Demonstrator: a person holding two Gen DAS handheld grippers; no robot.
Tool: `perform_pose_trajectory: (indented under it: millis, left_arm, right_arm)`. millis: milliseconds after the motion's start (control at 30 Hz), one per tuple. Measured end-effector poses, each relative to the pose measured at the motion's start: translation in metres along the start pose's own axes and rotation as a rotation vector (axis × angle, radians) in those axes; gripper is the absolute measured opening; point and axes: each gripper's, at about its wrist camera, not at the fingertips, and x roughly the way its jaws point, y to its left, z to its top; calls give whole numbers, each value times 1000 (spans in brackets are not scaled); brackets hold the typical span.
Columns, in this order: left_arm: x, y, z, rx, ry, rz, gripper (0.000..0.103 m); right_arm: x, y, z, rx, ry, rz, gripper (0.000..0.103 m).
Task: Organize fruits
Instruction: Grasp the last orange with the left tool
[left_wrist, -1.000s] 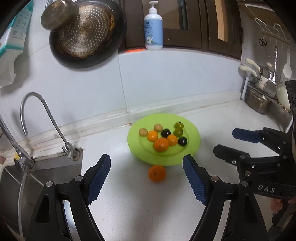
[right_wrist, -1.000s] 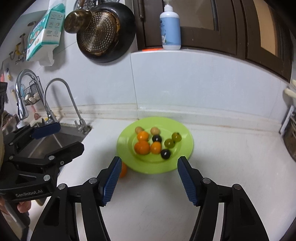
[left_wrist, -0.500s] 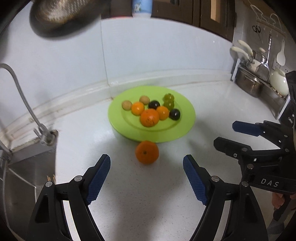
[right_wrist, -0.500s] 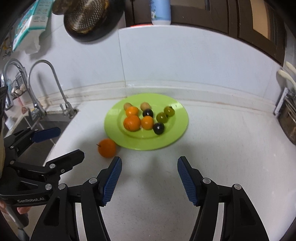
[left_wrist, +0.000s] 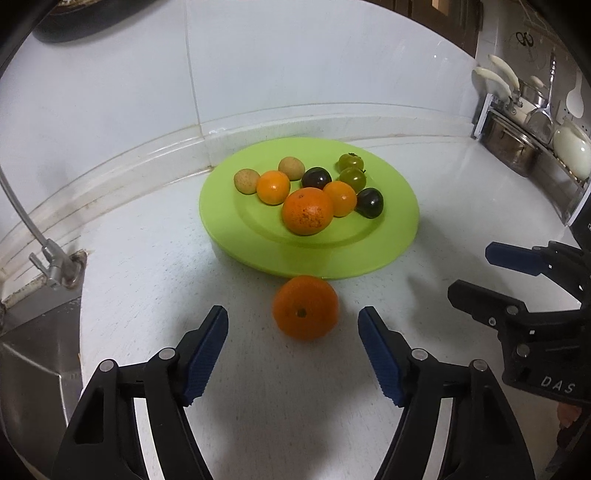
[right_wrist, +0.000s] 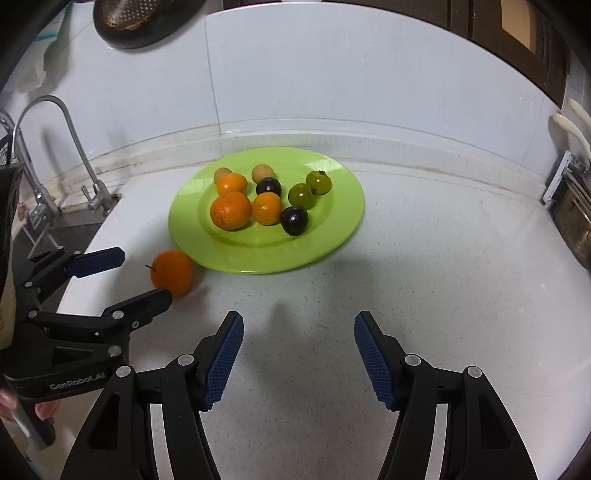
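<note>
My left gripper (left_wrist: 291, 326) hangs with its jaws wide apart, the loose orange (left_wrist: 306, 307) sitting on the counter (left_wrist: 147, 258) just ahead between them, touching or nearly touching the green plate (left_wrist: 258, 243). I should ease forward until the pads flank its widest part, then close gently. Being nearly round, it has no real long axis; its stem end faces me. My right gripper (right_wrist: 297, 354) idles, parted and empty.

A chrome faucet (right_wrist: 55, 147) is curving up at the left edge of the right wrist view, standing beside a steel sink (left_wrist: 33, 354) at lower left. A dark colander pan (right_wrist: 144, 22) is hanging at upper left, while a utensil rack (left_wrist: 532, 122) is sitting at far right against the white tiled wall (left_wrist: 295, 62).
</note>
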Motion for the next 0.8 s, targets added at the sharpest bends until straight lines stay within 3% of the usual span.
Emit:
perform_pose_trajectory:
  millis: [333, 800]
  left_arm:
    - [18, 1, 3, -32, 52, -46, 42]
    - [-1, -4, 2, -44, 10, -11, 41]
  right_arm:
    - [13, -3, 4, 9, 20, 1, 63]
    - [10, -7, 7, 10, 4, 8, 63]
